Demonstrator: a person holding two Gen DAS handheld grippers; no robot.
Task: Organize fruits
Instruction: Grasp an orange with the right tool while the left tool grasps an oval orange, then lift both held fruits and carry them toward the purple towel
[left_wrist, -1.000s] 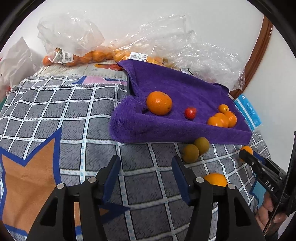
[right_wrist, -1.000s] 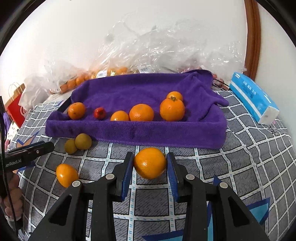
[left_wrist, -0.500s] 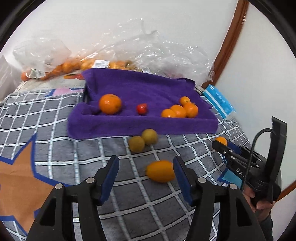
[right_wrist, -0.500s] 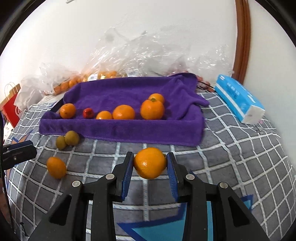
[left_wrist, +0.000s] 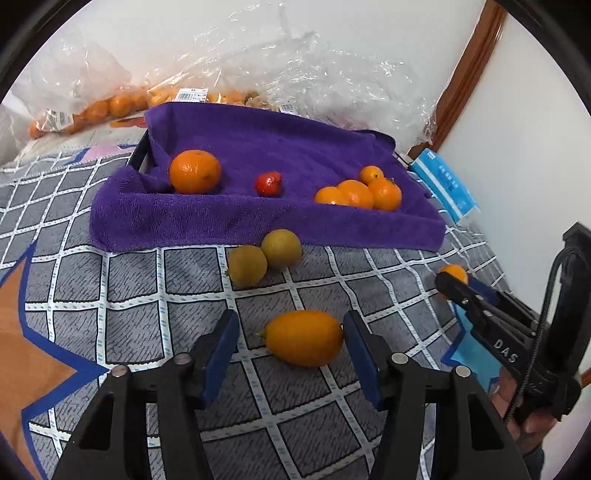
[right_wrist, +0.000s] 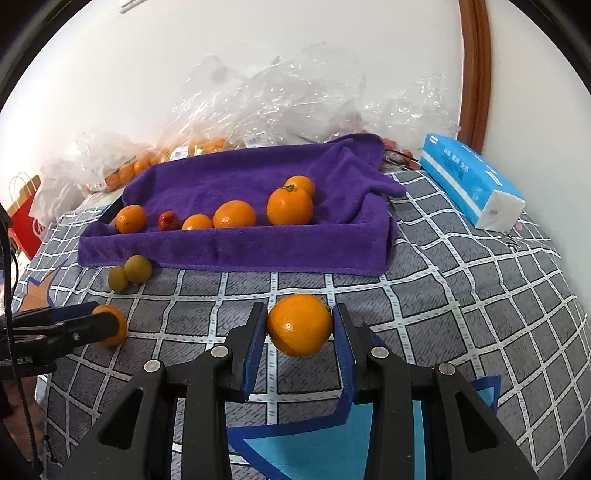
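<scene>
An oval orange fruit (left_wrist: 303, 342) lies on the checked bedcover (left_wrist: 155, 280) between the closing jaws of the left gripper (left_wrist: 291, 349); the right pad is almost touching it, the left pad is still clear. It is judged light, firm-skinned and apt to roll, so it is best taken across its short middle. A round orange (right_wrist: 299, 325) is pinched in the jaws of the right gripper (right_wrist: 300, 334), clear of the bedcover. Two greenish fruits (left_wrist: 263, 256) sit touching each other just before the purple towel-lined tray (left_wrist: 258, 225), whose raised front edge must be cleared. Five oranges and a small red fruit (left_wrist: 269, 184) are already inside; plastic bags (left_wrist: 303, 85) and a tissue pack (right_wrist: 471, 181) stand beyond.
</scene>
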